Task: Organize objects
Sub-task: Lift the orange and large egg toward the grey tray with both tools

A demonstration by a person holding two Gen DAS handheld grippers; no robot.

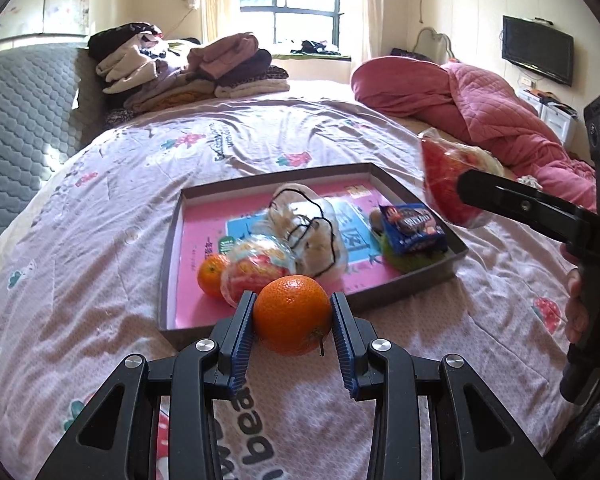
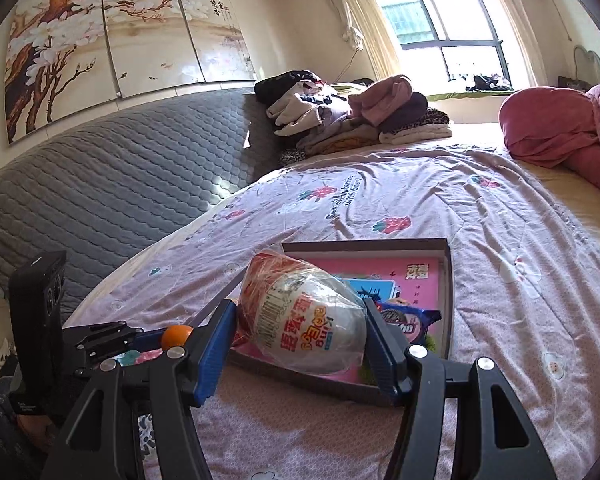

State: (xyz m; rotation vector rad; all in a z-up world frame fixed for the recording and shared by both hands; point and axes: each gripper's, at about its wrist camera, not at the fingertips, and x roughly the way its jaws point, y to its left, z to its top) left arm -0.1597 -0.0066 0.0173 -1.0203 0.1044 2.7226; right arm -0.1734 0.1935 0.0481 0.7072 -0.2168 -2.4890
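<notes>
Tray [image 2: 446,280] half hidden behind egg [image 2: 308,320]

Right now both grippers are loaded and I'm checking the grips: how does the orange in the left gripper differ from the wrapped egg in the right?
The orange is small, round and bare; the wrapped egg is bigger, oval and sealed in clear film. The left gripper clamps the orange with narrower jaws; the right gripper spans the egg far wider. Both are held above the bed near the tray.
</notes>
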